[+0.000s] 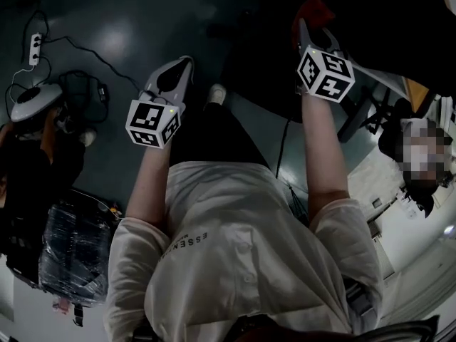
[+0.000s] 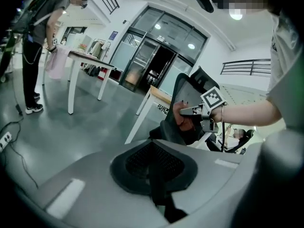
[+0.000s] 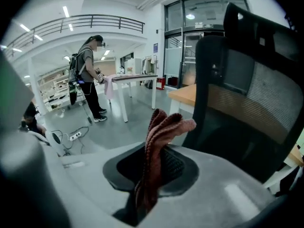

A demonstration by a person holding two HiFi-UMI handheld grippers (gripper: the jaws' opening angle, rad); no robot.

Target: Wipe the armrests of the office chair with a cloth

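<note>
Office chair (image 3: 247, 94) cut by right edge, armrests unresolved. Cloth (image 3: 159, 141) lower end hidden inside your right gripper (image 3: 151, 175).

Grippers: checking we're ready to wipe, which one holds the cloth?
The right gripper: a reddish cloth sticks up from its shut jaws. The left gripper is shut on nothing.

The left tool (image 2: 156, 177) has its jaws together, empty. Beyond it, the right tool (image 2: 182, 110) holds a reddish cloth (image 2: 183, 119) at the office chair (image 2: 186, 87).

Red cloth (image 3: 157, 146) (crumpled) upright beside black office chair (image 3: 214, 80).
</note>
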